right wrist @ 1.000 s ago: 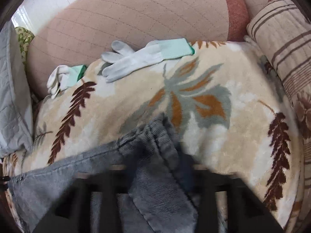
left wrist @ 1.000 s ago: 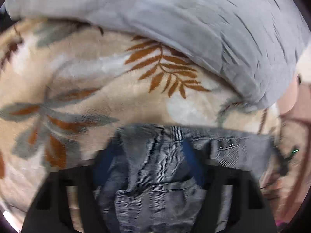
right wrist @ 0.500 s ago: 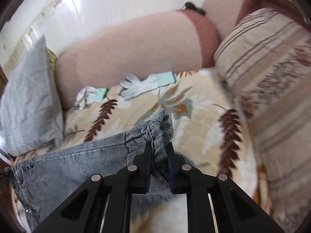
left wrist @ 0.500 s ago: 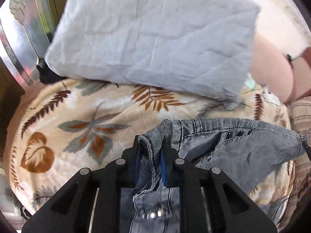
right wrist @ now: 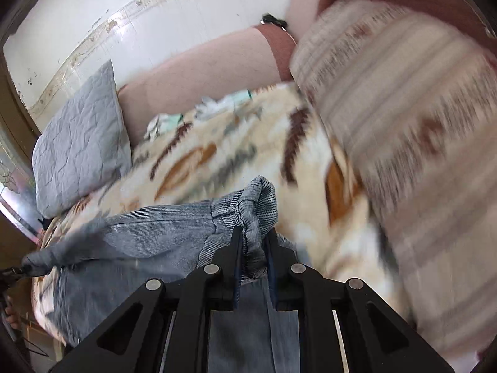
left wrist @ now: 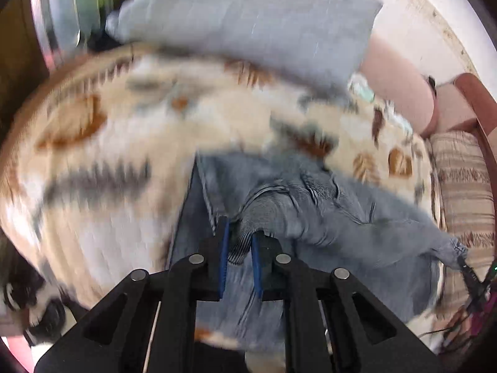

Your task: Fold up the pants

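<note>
The grey-blue corduroy pants [left wrist: 357, 227] hang stretched between my two grippers above a leaf-patterned blanket [left wrist: 124, 161]. My left gripper [left wrist: 240, 233] is shut on one bunched end of the waistband. My right gripper [right wrist: 254, 236] is shut on the other bunched end of the pants [right wrist: 149, 236], whose cloth runs left to the far gripper and hangs down below the jaws. The blanket also shows in the right wrist view [right wrist: 217, 161]. Both views are motion-blurred.
A grey quilted pillow [left wrist: 248, 21] [right wrist: 77, 143] leans at one end of the sofa. A striped cushion [right wrist: 403, 108] stands at the other end. White gloves [right wrist: 217, 105] lie on the blanket by the pink sofa back [right wrist: 202, 71].
Both grippers have lifted the pants up and away from the blanket, and the waistband has been pulled taut between them. More of the room shows now.
</note>
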Tool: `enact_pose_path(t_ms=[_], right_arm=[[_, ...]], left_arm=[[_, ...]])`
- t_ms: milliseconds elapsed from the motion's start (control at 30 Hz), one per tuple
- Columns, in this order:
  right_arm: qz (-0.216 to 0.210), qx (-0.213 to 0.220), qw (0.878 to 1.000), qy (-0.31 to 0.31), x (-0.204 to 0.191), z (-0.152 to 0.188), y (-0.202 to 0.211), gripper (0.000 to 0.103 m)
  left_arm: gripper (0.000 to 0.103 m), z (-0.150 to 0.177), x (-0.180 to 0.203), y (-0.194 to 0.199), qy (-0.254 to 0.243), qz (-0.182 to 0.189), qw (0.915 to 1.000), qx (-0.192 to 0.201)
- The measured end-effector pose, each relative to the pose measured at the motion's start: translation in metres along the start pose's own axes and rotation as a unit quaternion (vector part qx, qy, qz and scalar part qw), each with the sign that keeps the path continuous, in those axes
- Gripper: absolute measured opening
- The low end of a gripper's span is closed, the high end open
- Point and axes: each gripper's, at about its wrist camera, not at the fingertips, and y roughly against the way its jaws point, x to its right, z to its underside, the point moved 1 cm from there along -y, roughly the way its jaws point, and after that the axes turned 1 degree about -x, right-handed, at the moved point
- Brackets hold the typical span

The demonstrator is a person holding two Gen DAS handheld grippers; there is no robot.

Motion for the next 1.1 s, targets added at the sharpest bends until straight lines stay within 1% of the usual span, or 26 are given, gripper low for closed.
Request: enact_pose_path(t_ms=[33,67,133,167,233,267,300,333,367,400,433,467,500,533,600,700,800,833,900,967,1033,1100], right_arm=[[0.004,-0.006,1.0,-0.009,0.006,0.014,-0.001,0.014],[0.007,-0.013,1.0,-0.018,0.01,0.024,-0.002,0.019],[0.032,-0.038,0.998,-0.038,0.021,0.043,-0.006,0.02],[0.038,-0.045,0.997,-0.048,0.026,0.049,-0.005,0.02],[0.037,-0.038,0.996,-0.066,0.033,0.057,0.008,0.021],[0.032,-0.028,0.997,-0.069,0.034,0.058,0.017,0.024],[0.027,-0.019,0.997,-0.069,0.032,0.058,0.026,0.033],[0.021,-0.009,0.998,-0.066,0.028,0.056,0.035,0.039],[0.011,0.0,0.998,-0.061,0.021,0.054,0.042,0.05],[-0.001,0.005,0.998,-0.055,0.013,0.052,0.045,0.057],[-0.021,0.008,0.999,-0.044,-0.001,0.05,0.046,0.058],[-0.037,0.007,0.999,-0.035,-0.014,0.049,0.045,0.06],[-0.059,-0.001,0.998,-0.028,-0.028,0.048,0.039,0.063],[-0.086,-0.016,0.996,-0.022,-0.044,0.049,0.031,0.065],[-0.142,-0.051,0.988,-0.019,-0.077,0.058,0.01,0.065],[-0.215,-0.13,0.968,-0.025,-0.125,0.078,-0.033,0.065],[-0.261,-0.185,0.946,-0.052,-0.154,0.098,-0.064,0.065],[-0.274,-0.207,0.937,-0.063,-0.164,0.106,-0.075,0.065],[-0.289,-0.234,0.925,-0.077,-0.179,0.119,-0.093,0.065],[-0.294,-0.252,0.917,-0.092,-0.187,0.126,-0.105,0.065],[-0.296,-0.256,0.913,-0.113,-0.191,0.13,-0.115,0.065],[-0.304,-0.247,0.91,-0.135,-0.194,0.13,-0.123,0.065]], left_arm=[[0.011,0.011,-0.006,-0.008,0.006,0.001,0.9998,-0.02],[0.011,0.021,-0.014,-0.019,0.015,-0.003,0.9991,-0.039],[0.011,0.036,-0.026,-0.026,0.032,-0.003,0.9977,-0.059],[0.011,0.042,-0.034,-0.026,0.045,-0.001,0.9968,-0.066],[0.011,0.052,-0.048,-0.018,0.068,0.019,0.9953,-0.067],[0.011,0.057,-0.054,-0.008,0.08,0.033,0.9945,-0.059],[0.012,0.06,-0.057,0.001,0.086,0.045,0.994,-0.051],[0.012,0.062,-0.058,0.008,0.09,0.058,0.9932,-0.044],[0.017,0.063,-0.056,0.013,0.093,0.071,0.9924,-0.039],[0.03,0.063,-0.052,0.019,0.093,0.086,0.9914,-0.033],[0.04,0.061,-0.045,0.022,0.093,0.101,0.9902,-0.027],[0.059,0.06,-0.038,0.023,0.092,0.11,0.9894,-0.022],[0.063,0.058,-0.031,0.022,0.089,0.118,0.9889,-0.018],[0.063,0.055,-0.023,0.019,0.084,0.123,0.9886,-0.02],[0.063,0.05,-0.013,0.009,0.078,0.13,0.9879,-0.033],[0.063,0.043,-0.004,-0.012,0.084,0.132,0.9859,-0.057],[0.063,0.041,-0.005,-0.027,0.101,0.138,0.9826,-0.072],[0.063,0.043,-0.008,-0.03,0.106,0.14,0.9816,-0.074],[0.063,0.042,-0.014,-0.036,0.123,0.15,0.9781,-0.075],[0.063,0.039,-0.017,-0.039,0.133,0.156,0.9761,-0.074],[0.063,0.035,-0.018,-0.044,0.139,0.159,0.9747,-0.074],[0.063,0.031,-0.017,-0.053,0.145,0.159,0.9734,-0.079]])
